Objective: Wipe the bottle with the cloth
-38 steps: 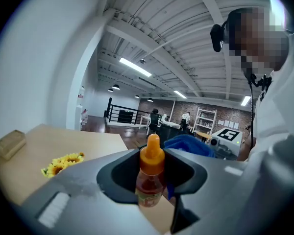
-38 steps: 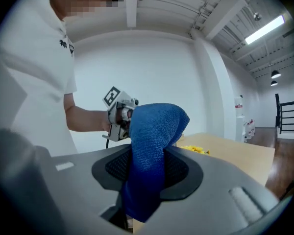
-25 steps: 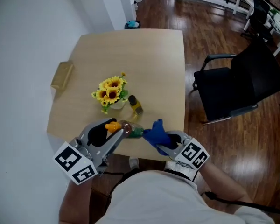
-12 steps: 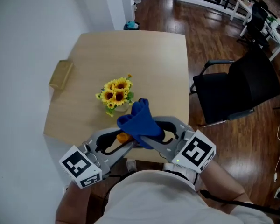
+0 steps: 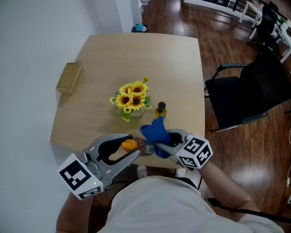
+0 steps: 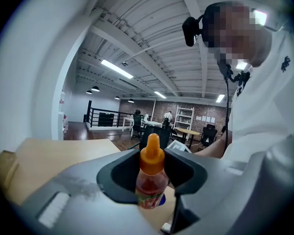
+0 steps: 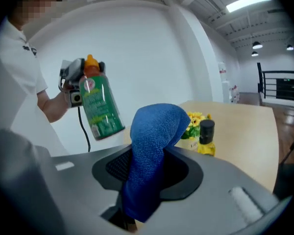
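The left gripper [image 6: 152, 192] has its jaws clamped on an orange-capped, green-labelled bottle [image 6: 151, 177]; the right gripper [image 7: 146, 182] pinches a blue microfibre cloth [image 7: 152, 141] between its jaws.

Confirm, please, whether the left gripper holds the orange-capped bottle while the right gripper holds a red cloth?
Not quite: the cloth in the right gripper is blue, not red, as the right gripper view shows. The left gripper does hold the orange-capped bottle.

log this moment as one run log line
task: wipe bottle | left gripper: shut on bottle | right gripper: shut on blue cloth | blue cloth beside bottle, contact unclear
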The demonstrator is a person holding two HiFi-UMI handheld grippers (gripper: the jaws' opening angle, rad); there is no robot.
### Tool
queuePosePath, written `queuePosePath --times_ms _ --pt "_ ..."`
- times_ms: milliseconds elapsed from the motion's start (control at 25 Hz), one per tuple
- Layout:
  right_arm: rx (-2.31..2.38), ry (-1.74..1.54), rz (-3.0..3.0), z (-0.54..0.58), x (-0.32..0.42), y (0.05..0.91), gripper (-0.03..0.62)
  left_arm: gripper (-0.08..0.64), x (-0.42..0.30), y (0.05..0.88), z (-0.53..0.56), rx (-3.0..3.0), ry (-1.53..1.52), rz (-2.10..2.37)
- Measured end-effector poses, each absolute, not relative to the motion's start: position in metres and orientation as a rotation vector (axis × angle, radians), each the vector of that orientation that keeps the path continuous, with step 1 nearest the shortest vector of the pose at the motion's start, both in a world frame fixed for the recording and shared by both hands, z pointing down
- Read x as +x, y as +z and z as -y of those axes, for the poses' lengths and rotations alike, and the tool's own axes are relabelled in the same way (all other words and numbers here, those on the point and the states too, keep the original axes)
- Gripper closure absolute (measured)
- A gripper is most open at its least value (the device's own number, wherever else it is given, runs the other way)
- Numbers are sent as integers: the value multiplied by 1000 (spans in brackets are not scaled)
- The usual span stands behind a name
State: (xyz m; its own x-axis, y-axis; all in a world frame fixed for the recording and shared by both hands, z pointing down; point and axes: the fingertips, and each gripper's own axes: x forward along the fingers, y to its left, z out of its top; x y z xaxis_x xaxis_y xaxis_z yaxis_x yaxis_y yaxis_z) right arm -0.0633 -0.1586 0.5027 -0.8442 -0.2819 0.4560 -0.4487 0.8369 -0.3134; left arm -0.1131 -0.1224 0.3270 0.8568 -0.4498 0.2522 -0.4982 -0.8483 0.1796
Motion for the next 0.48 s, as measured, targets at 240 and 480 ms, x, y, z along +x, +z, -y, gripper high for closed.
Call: queuePosePath --times_ms 240,480 --pt "402 666 2571 119 -117 526 437 402 -133 305 124 2843 250 711" --pt "361 682 2608 92 -150 512 437 402 -148 328 127 2860 327 695"
